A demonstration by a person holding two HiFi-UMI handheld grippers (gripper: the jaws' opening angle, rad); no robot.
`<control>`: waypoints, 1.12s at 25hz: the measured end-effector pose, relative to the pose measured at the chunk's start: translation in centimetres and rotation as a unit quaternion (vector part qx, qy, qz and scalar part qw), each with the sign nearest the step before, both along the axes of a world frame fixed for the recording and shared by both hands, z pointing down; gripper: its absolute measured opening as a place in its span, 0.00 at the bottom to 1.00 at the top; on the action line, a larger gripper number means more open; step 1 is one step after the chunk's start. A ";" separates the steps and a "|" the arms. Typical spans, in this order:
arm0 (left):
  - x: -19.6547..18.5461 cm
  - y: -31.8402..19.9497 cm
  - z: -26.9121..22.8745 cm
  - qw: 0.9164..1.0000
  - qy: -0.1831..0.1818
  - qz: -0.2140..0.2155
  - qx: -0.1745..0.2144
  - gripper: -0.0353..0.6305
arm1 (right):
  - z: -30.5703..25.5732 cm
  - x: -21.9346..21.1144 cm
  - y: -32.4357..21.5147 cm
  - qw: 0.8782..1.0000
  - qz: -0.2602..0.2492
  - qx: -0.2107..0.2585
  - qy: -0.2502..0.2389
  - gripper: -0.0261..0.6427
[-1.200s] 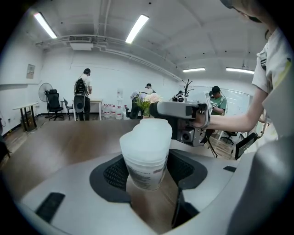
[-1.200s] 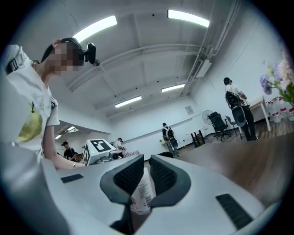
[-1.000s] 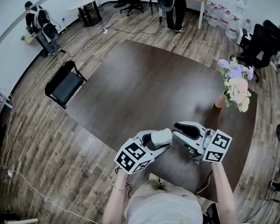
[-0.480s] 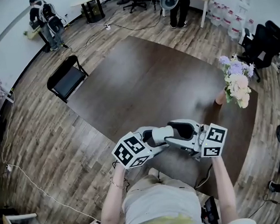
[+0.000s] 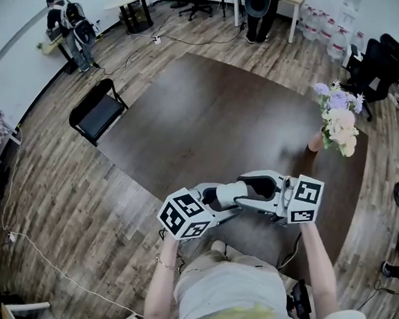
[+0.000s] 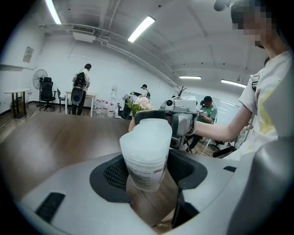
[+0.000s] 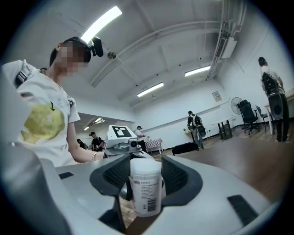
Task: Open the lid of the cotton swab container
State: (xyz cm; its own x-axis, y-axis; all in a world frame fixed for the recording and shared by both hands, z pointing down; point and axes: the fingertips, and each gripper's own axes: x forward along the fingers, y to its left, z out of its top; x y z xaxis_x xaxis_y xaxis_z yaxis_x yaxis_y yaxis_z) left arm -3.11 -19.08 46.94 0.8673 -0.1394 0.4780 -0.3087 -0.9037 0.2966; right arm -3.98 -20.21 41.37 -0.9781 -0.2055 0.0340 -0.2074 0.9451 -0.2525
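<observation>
**Swab container clamped on the left, right jaws spread wide**

The left gripper (image 5: 217,201) is clamped on the cotton swab container (image 6: 147,151). Its two dark pads press the white, labelled tub from either side. The tub is held in the air over the near edge of the dark wooden table (image 5: 202,113), close in front of the person.

The right gripper (image 5: 250,187) faces the left one from the opposite side, and the two sets of jaws meet nose to nose. Its jaws have just been opening and now stand wide apart. The container sits between them, with a thin gap showing beside each pad, so they do not grip it.

The white lid (image 7: 146,166) looks closed on the tub. A bunch of pale flowers (image 5: 337,119) stands well apart at the table's far right edge.
</observation>
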 end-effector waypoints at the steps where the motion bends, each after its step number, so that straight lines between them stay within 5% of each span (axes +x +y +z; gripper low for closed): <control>1: 0.1 -0.1 0.0 1.000 0.000 -0.002 0.003 0.45 | 0.0 0.1 -0.1 1.000 0.001 0.001 -0.001 0.36; 12: 0.1 -1.1 -0.6 1.000 0.010 -0.016 0.017 0.45 | -0.3 0.6 -1.5 0.998 0.020 -0.051 -0.033 0.35; 28: -0.4 -2.3 0.4 0.985 -0.062 -0.024 0.158 0.44 | 0.0 0.9 -3.7 0.967 0.041 -0.223 -0.116 0.35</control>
State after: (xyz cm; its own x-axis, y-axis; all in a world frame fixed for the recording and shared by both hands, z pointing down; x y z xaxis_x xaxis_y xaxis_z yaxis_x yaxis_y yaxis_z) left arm -3.52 -21.37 47.33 0.7941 -0.3373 0.5057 -0.3685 -0.9287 -0.0407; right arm -3.12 -23.87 41.34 -0.9510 -0.2985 -0.0806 -0.1666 0.7144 -0.6796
